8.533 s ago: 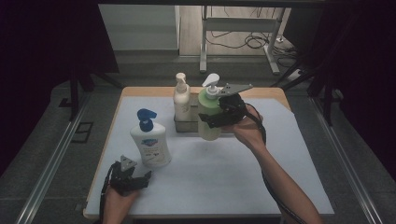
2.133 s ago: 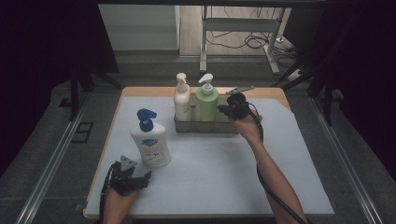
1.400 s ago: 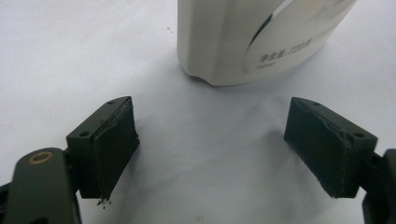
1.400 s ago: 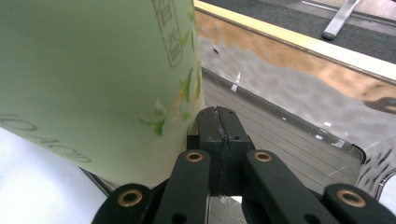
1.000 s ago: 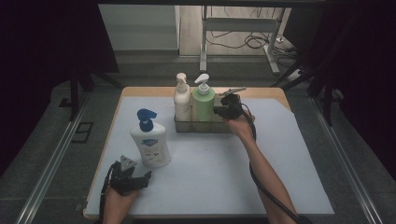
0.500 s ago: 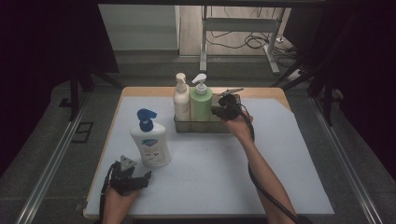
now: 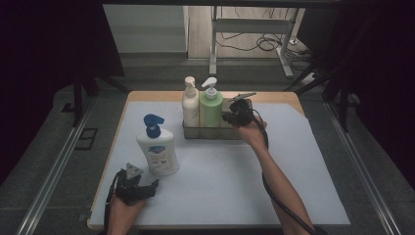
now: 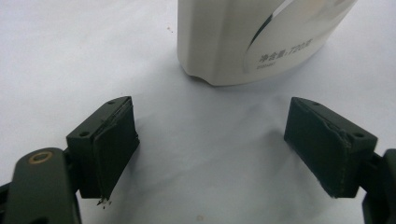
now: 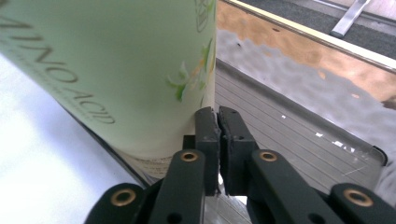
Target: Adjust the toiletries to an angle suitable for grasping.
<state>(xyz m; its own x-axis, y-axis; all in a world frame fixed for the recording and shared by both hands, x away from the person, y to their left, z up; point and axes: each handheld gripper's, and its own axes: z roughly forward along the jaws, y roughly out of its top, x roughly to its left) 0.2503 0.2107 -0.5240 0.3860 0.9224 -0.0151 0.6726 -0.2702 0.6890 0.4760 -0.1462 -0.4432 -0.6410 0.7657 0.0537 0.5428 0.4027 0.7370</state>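
right gripper (image 9: 218, 135): jaws together, gripping nothing, tips against the side of the pale green plastic pump bottle (image 7: 211, 105) | green bottle: upright in metal tray (image 7: 215, 132) beside cream pump bottle (image 7: 190, 104) | left gripper (image 8: 210, 144): jaws wide apart, empty, on white table cover (image 7: 220, 176) near white bottle with blue pump (image 7: 156, 149)

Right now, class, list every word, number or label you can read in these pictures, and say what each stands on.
"...INO ACID", its start cut off: on the green bottle.
"720" after small characters: on the white bottle; the line beneath is too small to read.
Blue label on the white bottle in the high view: too blurred to read.
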